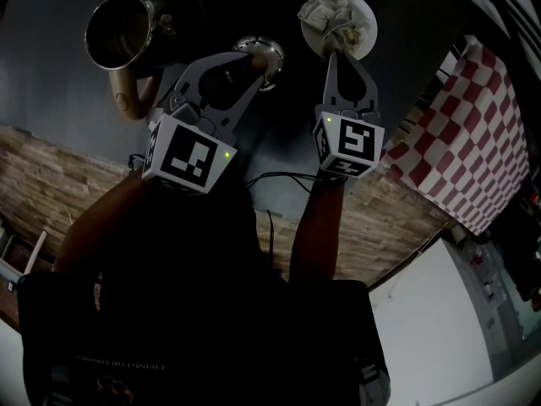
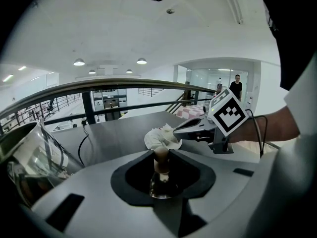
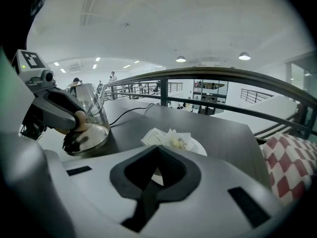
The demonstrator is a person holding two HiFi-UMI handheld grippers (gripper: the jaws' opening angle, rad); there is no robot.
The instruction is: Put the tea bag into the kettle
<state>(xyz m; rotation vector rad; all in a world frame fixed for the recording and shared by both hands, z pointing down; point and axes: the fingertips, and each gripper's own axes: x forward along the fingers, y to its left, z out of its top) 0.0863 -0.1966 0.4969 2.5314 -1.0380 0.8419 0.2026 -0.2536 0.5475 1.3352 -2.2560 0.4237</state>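
So far nothing has gone into the kettle (image 1: 118, 30). It stands open near the far left corner of the dark bench (image 1: 51, 83), and no bag shows in its mouth. Opening it looks done: the left gripper (image 1: 252, 57) is clamped on the rounded brown knob (image 2: 161, 157) of the lid (image 1: 269, 53), which is off the kettle and just beside it. Whether the lid rests on the bench or hangs above it I cannot tell.

The tea bags (image 1: 330, 13) lie heaped on a small white plate (image 1: 365, 11) toward the far edge. The right gripper (image 1: 341, 53) has its jaws together at the plate's near rim; whether they pinch a tag or string is too small to tell. What remains, I judge, is the lift, the carry across and the drop.

The kettle has a clear glass wall under a bright metal rim. Its lid is a shallow, mirror-polished disc. The bags are limp, crumpled paper sachets, likely light and floppy. The bench is smooth, matte grey.
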